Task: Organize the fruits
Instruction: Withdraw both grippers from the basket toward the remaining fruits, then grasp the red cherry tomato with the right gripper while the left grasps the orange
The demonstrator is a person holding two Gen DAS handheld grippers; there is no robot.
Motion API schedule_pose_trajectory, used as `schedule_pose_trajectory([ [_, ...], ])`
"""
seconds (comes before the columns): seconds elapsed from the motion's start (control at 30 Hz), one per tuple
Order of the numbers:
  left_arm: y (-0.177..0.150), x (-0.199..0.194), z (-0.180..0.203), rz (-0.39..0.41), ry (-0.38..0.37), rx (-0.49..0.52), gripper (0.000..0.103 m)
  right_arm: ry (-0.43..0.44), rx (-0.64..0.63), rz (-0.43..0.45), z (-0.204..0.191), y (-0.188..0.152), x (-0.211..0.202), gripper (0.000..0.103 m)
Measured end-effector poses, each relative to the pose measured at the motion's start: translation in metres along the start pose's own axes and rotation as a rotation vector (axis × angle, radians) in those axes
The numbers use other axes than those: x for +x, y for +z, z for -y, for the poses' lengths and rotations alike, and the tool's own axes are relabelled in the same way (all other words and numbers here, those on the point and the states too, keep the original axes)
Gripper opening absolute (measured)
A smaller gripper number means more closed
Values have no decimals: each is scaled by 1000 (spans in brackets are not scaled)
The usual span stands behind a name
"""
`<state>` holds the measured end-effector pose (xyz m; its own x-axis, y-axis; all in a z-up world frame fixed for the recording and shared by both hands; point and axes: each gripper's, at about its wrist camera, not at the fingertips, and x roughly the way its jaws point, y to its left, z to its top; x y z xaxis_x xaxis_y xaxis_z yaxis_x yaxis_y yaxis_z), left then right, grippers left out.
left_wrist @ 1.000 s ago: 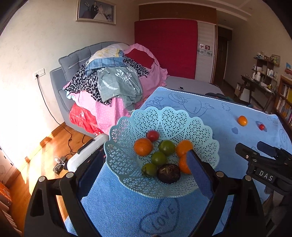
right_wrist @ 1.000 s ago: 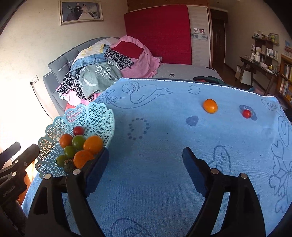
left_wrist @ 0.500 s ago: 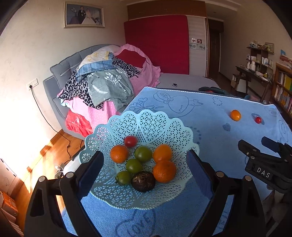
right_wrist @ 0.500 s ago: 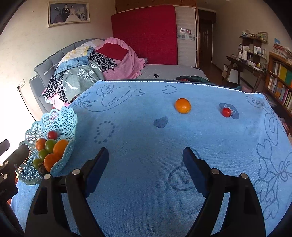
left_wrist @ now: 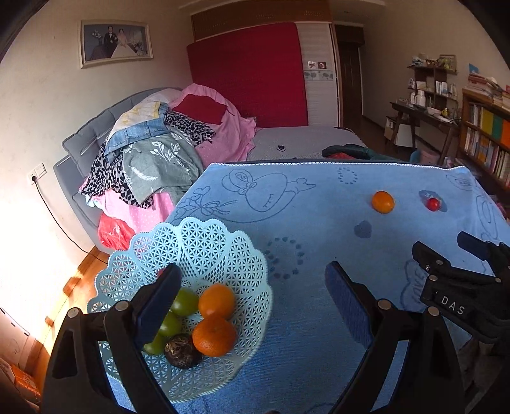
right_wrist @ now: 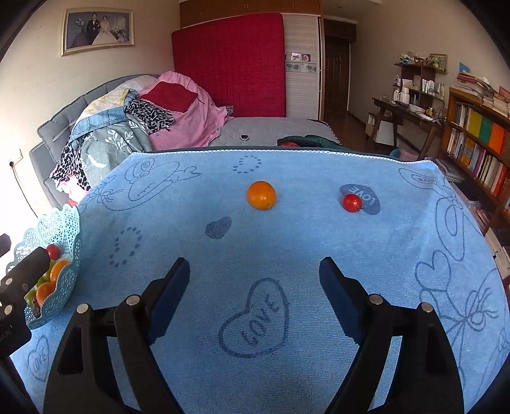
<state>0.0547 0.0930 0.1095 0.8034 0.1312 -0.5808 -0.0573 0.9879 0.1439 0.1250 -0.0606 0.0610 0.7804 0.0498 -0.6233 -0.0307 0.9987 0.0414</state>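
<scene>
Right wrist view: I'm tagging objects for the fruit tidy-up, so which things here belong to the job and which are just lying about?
Part of the job:
- orange, loose on the blue towel
- small red fruit, loose
- lattice basket already holding fruit
- right gripper, open, empty

Just lying about:
- clothes pile
- bookshelf
- framed photo

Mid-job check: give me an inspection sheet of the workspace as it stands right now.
Surface: blue towel covering the table, flat.
Job's things: lattice basket at the left edge holds oranges, green fruits and a dark one; loose orange and small red fruit lie apart on the far towel.
Clutter: nothing seen on the towel.
Grippers: left hand-held gripper open beside the basket; right hand-held gripper open, empty.
Cables: wall cable by the bed.
Surroundings: clothes-piled bed, bookshelf.
</scene>
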Motion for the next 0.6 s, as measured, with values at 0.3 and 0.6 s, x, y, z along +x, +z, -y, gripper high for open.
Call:
schedule_pose_trajectory([
  [0.3,17,23,50,18,-58,75,91,-18,121,-46,76,6,33,85],
  [0.6,27,57,90,1,-139,104,91,-47,147,-49,117,22,65,83],
])
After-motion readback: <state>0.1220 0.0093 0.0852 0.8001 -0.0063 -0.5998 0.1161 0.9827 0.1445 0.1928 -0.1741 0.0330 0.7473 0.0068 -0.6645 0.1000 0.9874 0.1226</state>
